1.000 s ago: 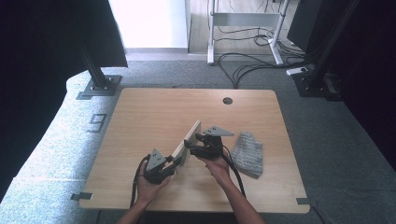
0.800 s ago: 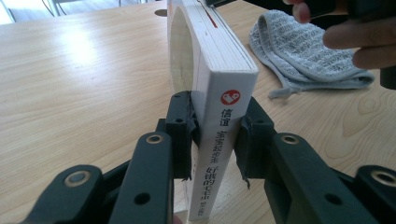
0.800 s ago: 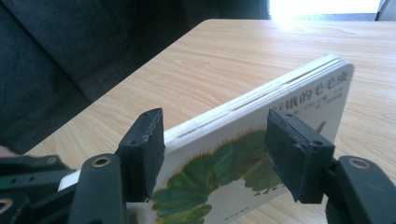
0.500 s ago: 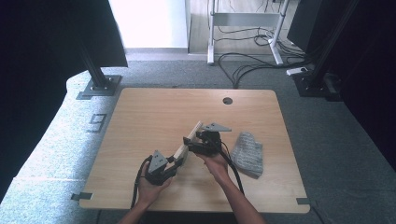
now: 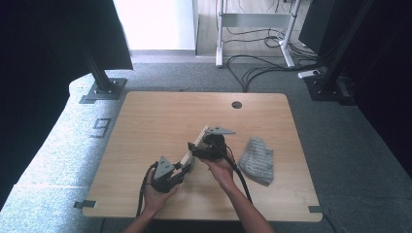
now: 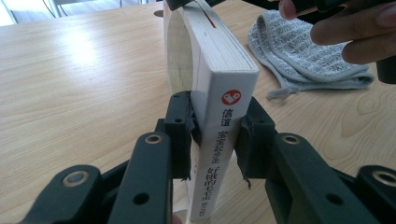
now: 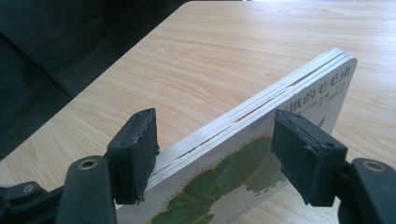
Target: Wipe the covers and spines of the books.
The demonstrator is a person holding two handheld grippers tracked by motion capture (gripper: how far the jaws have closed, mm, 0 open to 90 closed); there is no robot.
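Book (image 5: 196, 144) stood on edge on the counter (image 5: 145, 121), tilted, held between both tools. Left hand-held gripper (image 6: 215, 135) clenched on the spine end — pads touching both covers. Right hand-held gripper (image 7: 219, 154) straddled the far end, jaws released, pads apart from the covers. Grey cloth (image 5: 256, 160) lay just beside, on the right — no containers.

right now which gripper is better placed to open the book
Right. The left gripper is clamped across the book at its spine, steadying it, while the right gripper sits open, straddling the page edge.
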